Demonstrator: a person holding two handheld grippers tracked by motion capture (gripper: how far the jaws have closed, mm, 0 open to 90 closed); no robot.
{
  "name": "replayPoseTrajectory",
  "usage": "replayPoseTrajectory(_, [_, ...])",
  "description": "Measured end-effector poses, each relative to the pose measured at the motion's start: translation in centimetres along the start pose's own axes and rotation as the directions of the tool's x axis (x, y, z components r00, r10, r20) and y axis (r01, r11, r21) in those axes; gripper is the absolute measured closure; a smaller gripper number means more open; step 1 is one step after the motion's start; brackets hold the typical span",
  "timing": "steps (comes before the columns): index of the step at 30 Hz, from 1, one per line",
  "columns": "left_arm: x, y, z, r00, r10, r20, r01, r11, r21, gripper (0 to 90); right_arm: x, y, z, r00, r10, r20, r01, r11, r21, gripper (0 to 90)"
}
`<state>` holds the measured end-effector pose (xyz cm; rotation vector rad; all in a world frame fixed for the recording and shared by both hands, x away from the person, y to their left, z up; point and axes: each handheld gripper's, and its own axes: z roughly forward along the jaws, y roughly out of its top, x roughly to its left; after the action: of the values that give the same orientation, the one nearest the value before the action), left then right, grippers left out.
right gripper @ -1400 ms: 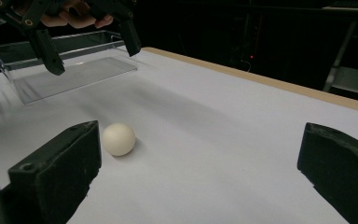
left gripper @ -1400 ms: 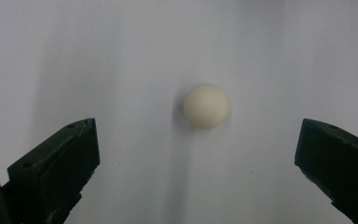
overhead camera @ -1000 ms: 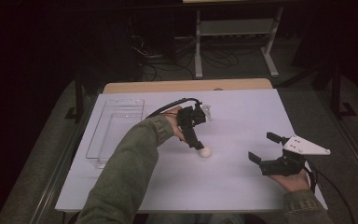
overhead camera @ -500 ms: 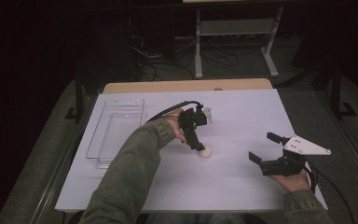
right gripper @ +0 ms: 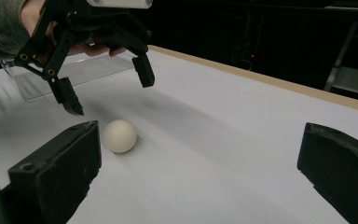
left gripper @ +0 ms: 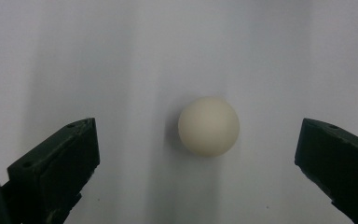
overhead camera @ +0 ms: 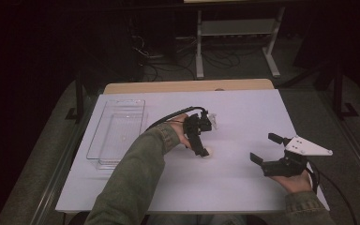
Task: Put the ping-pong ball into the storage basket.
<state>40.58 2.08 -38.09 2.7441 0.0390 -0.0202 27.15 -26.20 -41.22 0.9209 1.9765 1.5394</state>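
Both your grippers are spread wide, gripping nothing. Left gripper [right gripper: 105, 95] hangs just above the white ball [left gripper: 209, 126]. Right gripper [overhead camera: 266, 149] sits well apart.

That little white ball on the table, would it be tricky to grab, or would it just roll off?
The ball looks perfectly round and sits free on a smooth white table, so a nudge would probably send it rolling. Its matte, ping-pong-like look suggests it is light. The left gripper hangs open above it; closing off-centre could squirt it away.
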Motion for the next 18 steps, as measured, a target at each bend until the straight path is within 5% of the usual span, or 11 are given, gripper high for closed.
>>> replayPoseTrajectory(18, [-0.2,-0.6,1.3,0.9998,-0.021,0.001,0.021,0.9997,-0.011,0.0,0.0,0.0,0.1,1.0000,0.000,-0.003,0.000,1.0000,0.006,0.0])
